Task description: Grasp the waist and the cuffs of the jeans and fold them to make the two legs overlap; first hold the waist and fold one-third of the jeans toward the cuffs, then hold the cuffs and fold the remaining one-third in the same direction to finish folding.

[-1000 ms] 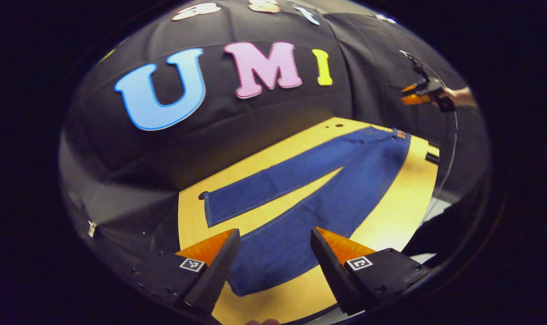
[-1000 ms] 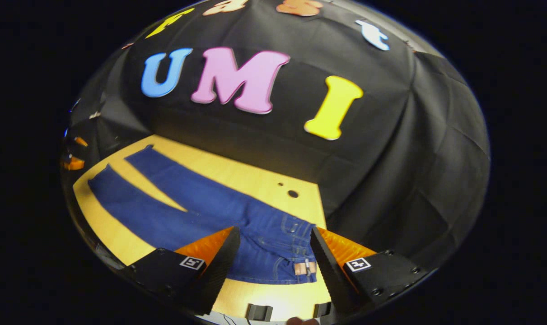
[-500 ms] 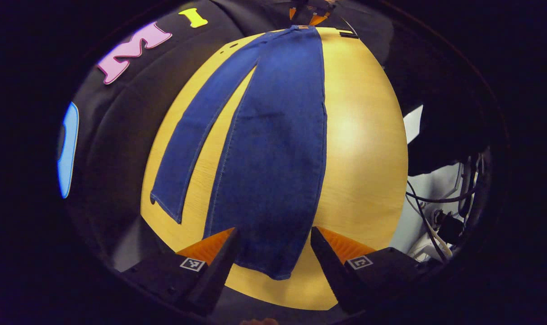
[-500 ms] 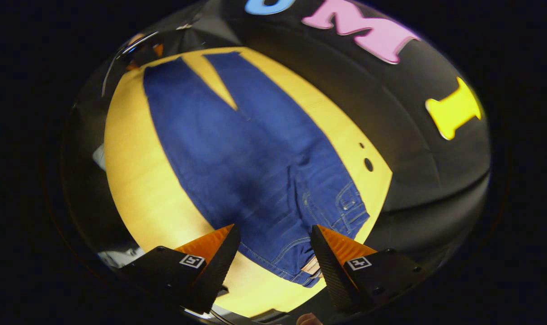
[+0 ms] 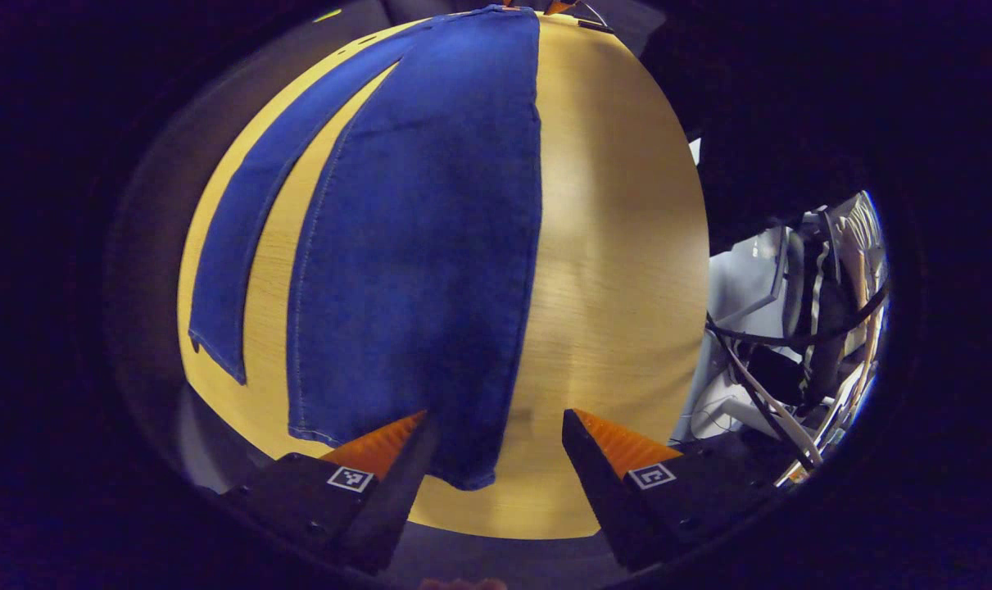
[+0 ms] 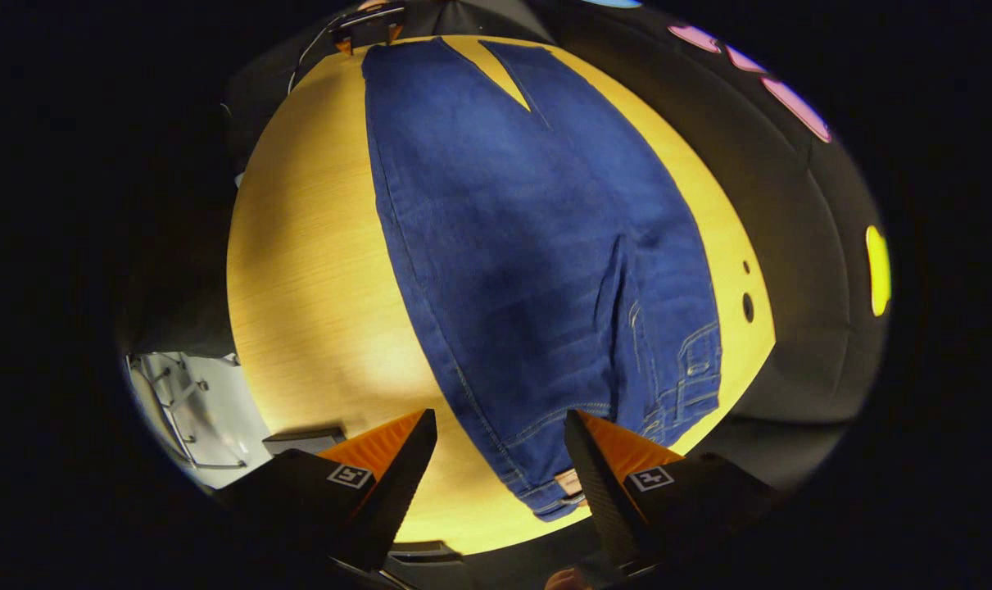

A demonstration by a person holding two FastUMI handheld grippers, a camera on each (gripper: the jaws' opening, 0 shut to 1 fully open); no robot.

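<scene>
Black gripper bodies (image 5: 500, 447) w/ square coded marker tags.

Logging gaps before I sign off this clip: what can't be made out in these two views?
- Left gripper view: the near cuff of the jeans slips behind one finger of the left tongs, so contact is unclear.
- Left gripper view: the waist and the other tongs at the far table edge are too small.
- Right gripper view: the waistband corner sits behind a finger of the right tongs.
- Right gripper view: the far cuffs are cut by the edge.
</scene>
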